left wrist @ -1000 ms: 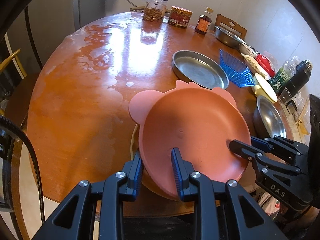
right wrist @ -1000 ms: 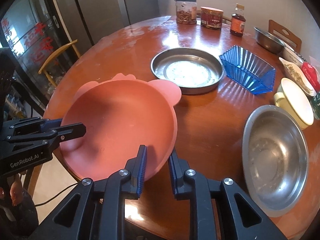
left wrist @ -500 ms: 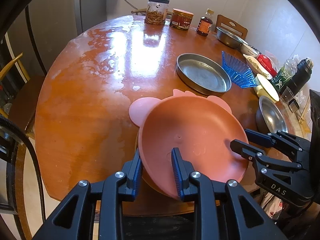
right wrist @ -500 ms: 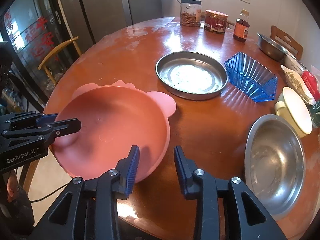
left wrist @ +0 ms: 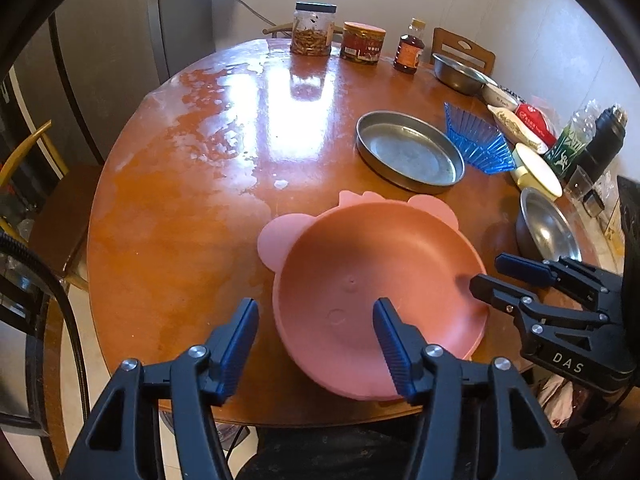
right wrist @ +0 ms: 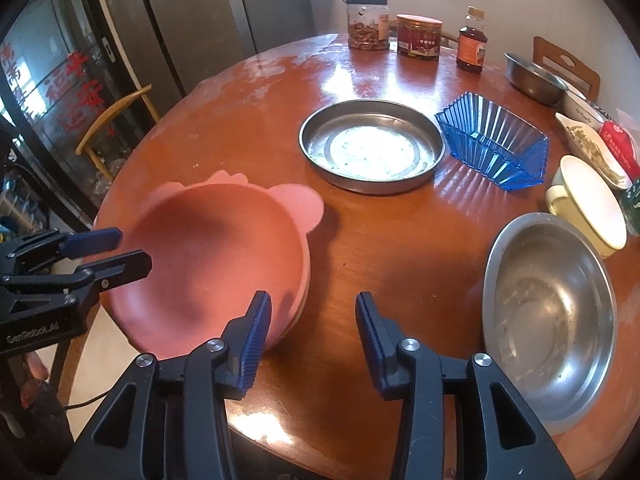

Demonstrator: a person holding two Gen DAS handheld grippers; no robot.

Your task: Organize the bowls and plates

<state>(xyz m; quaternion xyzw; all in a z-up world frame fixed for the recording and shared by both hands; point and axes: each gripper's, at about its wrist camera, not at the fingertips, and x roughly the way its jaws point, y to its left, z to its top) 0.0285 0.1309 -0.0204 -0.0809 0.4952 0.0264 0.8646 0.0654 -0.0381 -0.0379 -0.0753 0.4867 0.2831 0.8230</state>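
On your round table (right wrist: 248, 128) you have one pink plate (right wrist: 208, 256) with ears, one flat steel pan (right wrist: 372, 146), two steel bowls, the big one (right wrist: 548, 312) near you and the small one (right wrist: 534, 78) far, one blue plastic dish (right wrist: 494, 142), one cream cup (right wrist: 590, 204), two jars (right wrist: 368, 24) and one brown bottle (right wrist: 472, 46).

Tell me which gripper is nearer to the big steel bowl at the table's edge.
Right. The right gripper, jaws opening and empty, sits between the pink plate and the steel bowl. The left gripper, jaws also opening, is beyond the plate's far rim.
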